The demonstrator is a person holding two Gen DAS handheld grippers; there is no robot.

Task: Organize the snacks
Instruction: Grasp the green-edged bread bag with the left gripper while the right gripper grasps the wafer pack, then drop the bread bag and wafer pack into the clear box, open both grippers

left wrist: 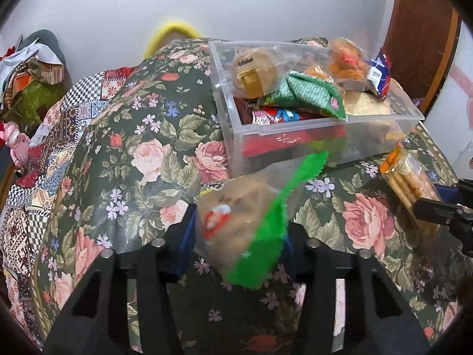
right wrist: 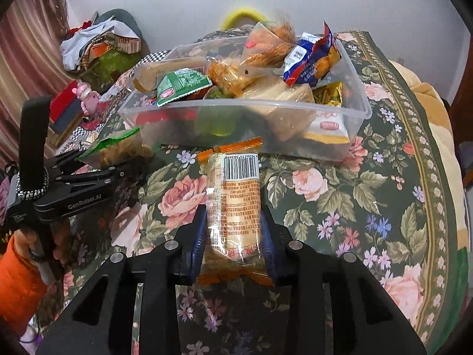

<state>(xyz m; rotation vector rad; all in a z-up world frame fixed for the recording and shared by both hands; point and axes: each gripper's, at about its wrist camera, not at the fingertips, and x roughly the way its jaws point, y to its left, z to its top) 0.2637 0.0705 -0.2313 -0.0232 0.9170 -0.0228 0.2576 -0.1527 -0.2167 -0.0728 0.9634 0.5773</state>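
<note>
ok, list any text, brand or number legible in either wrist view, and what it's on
"GenRobot.AI": on the body of the left tool, seen from the right wrist view.
"926215383698" (roughly; digits small): under the barcode on the orange-edged biscuit packet held in the right tool.
Dense print on that packet's back: too small to read.
Labels on the green packet and blue packet in the clear bin: too small to read.
Left tool's green-edged packet: blurred.

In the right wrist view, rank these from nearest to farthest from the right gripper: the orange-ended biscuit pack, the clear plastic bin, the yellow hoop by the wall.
1. Orange-ended biscuit pack: clamped between the right gripper fingers.
2. Clear plastic bin: straight ahead on the floral tablecloth, heaped with snacks.
3. Yellow hoop: behind the bin, against the white wall.
</note>
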